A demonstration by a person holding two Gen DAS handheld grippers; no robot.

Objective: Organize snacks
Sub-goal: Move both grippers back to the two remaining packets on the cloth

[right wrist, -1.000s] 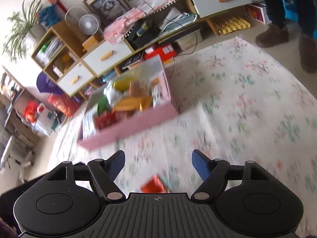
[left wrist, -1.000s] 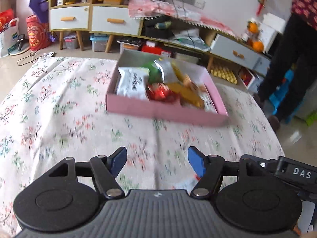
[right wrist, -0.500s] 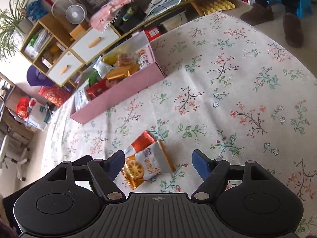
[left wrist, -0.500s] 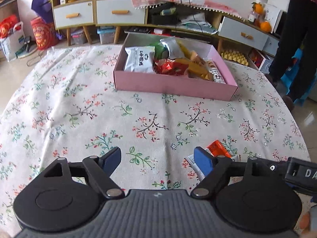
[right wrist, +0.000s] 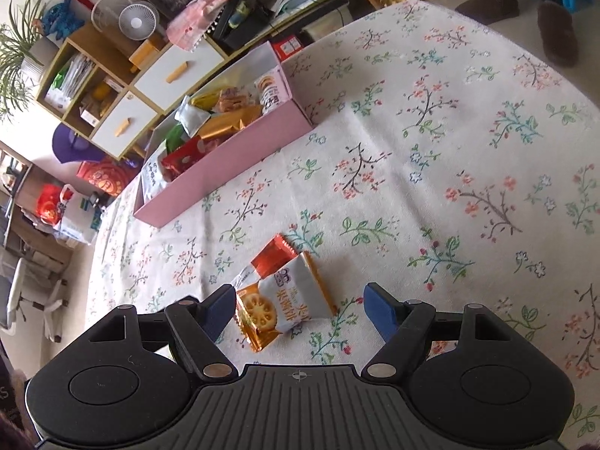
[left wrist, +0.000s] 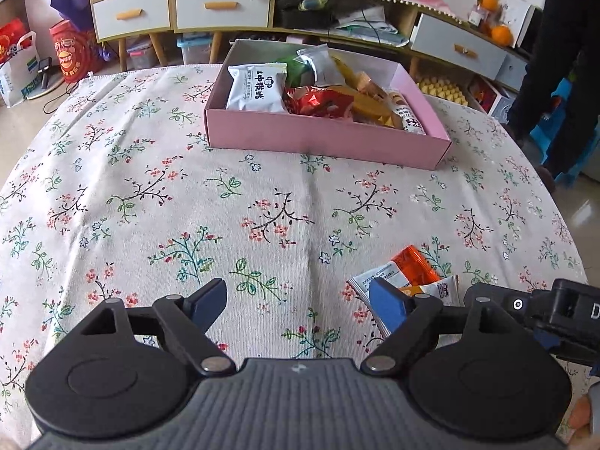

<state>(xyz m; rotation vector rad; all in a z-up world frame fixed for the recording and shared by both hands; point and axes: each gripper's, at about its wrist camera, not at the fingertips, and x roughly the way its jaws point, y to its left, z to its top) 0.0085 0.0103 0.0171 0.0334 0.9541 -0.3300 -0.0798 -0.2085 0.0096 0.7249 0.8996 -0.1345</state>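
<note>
A pink box (left wrist: pixel 326 138) holding several snack packets stands at the far side of the floral tablecloth; it also shows in the right wrist view (right wrist: pixel 225 172). Two snack packets lie loose on the cloth: a white and orange biscuit packet (right wrist: pixel 285 302) and a small orange packet (right wrist: pixel 272 255) touching it. My right gripper (right wrist: pixel 298 309) is open, low over the cloth, with the biscuit packet between its fingers. My left gripper (left wrist: pixel 298 302) is open and empty, above the cloth left of those packets (left wrist: pixel 410 266).
The table (left wrist: pixel 112 187) is round with a flowered cloth. Behind it stand low cabinets with drawers (left wrist: pixel 221 3) and clutter on the floor. A person in dark trousers (left wrist: pixel 555 56) stands at the far right.
Both grippers have pulled back from the pink box toward the near side. The two loose packets have come into view and now lie between my right gripper's fingers.
</note>
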